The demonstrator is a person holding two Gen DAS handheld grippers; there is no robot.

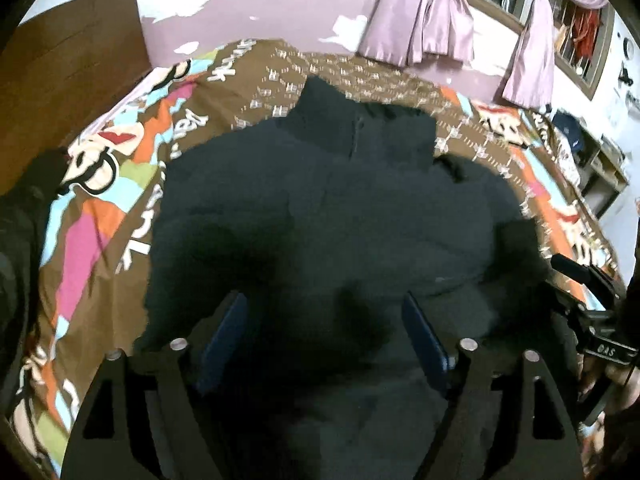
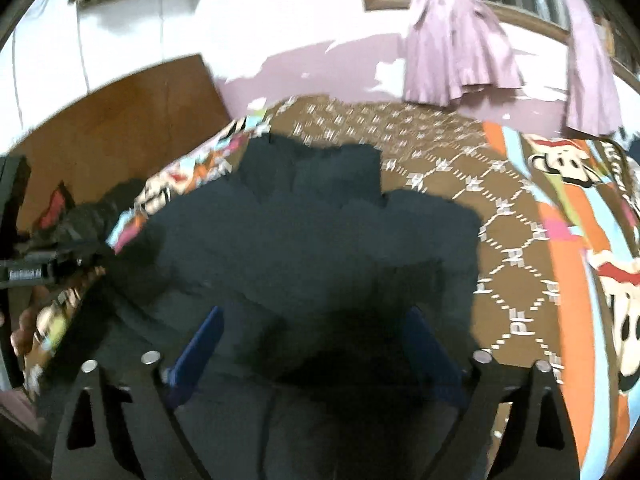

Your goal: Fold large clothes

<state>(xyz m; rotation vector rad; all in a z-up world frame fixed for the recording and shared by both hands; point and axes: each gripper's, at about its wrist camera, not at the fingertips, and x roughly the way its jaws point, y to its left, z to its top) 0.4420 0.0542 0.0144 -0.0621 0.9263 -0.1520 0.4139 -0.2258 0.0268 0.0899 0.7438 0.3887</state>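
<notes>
I've got one dark padded jacket (image 1: 320,208) lying flat in the middle of the bedspread (image 1: 100,216), collar toward the far wall, and everything I say is placed from that jacket. My left gripper (image 1: 324,320) hangs over its near hem, jaws spread wide, nothing between the blue pads (image 1: 226,332), just fabric lying loose below them. My right gripper (image 2: 316,340) is the same story over the near hem: jaws very wide, pads clear of the cloth, holding nothing.

I read this as a release: the near part looks doubled up over the body, and both tools sit above it, apart from the fabric, so the fold can settle without being dragged. The jacket lies centred on the bed, I'd guess, to leave room on each side for the next fold.

Counting: one jacket, two grippers, two blue pads on each. Beyond the jacket's collar hang two bunched lilac curtains (image 1: 420,16) at one barred window (image 1: 568,20). Left of the jacket stands one wooden headboard (image 1: 72,52). At the jacket's right edge, in the left wrist view, I catch the other gripper's body in a hand (image 1: 612,376).
</notes>
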